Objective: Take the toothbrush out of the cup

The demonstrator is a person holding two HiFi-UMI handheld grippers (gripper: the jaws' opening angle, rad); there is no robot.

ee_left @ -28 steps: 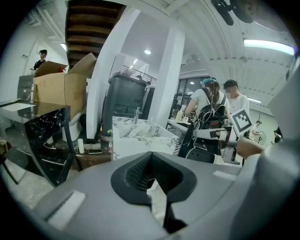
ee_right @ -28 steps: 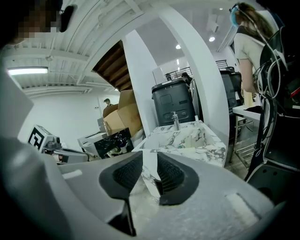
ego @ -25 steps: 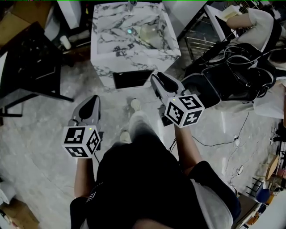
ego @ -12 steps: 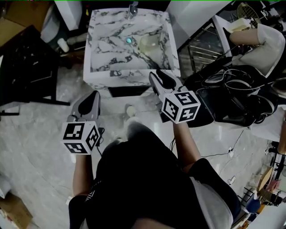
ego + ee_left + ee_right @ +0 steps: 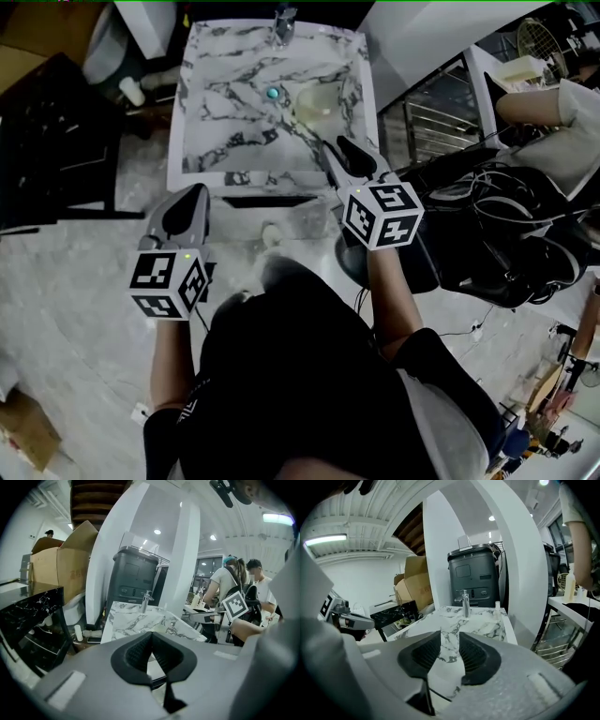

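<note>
A marble-patterned sink (image 5: 216,159) stands ahead with a chrome faucet (image 5: 281,21) at its back and a teal drain plug (image 5: 273,92). A pale, see-through cup (image 5: 314,98) sits in the right of the basin; I cannot make out a toothbrush in it. My left gripper (image 5: 192,197) hangs short of the sink's front left corner, its pads (image 5: 140,651) meeting at the tips with nothing between. My right gripper (image 5: 345,150) reaches the sink's front right edge. Its jaws are opening, and only the marble top shows between the fingers (image 5: 476,656).
A black shelf unit (image 5: 47,141) stands left of the sink, with a small white bottle (image 5: 131,89) on the floor. A black chair with tangled cables (image 5: 497,234) and a metal rack (image 5: 436,122) crowd the right. Behind the sink a dark grey bin (image 5: 473,576) stands.
The person has stepped towards the sink. Both grippers came forward with them; the right one went from short of the sink to its front right edge.
</note>
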